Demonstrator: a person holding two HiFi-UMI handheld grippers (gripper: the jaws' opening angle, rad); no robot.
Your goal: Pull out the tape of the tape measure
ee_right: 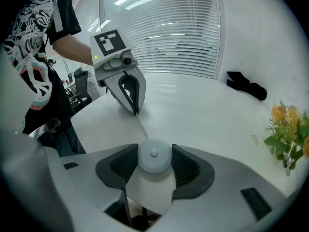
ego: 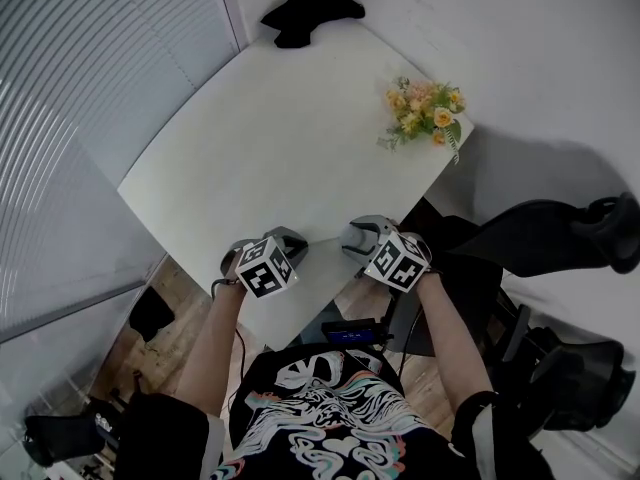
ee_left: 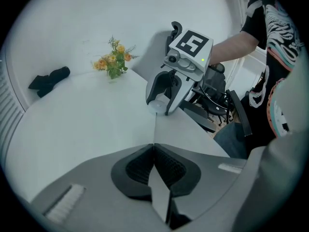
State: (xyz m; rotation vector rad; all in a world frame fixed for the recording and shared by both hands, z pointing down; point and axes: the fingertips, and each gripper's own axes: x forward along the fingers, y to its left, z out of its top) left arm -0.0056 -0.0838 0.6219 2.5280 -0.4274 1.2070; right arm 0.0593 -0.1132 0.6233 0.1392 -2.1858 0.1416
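Right gripper (ee_right: 154,151) clamped on the tape measure (ee_right: 154,162), a small round white case seated between its ribbed pads, jaws standing wide to fit it. Judged as the anchor, so the case would not follow the pull. Left gripper (ee_left: 154,148) clenched tight, jaws meeting on the end of the tape (ee_left: 154,129), a thin pale strip running from its tips straight across to the case in the right gripper. Both pointed steeply down over the near corner of the white table (ego: 280,138), tips facing each other, near but apart. Only a short length was out, so the pull was judged early. The strip looked thin and might slip from the left pads if yanked. Flowers (ego: 425,108) and a black cloth (ego: 310,13) lay well beyond both grippers, clear of the work.
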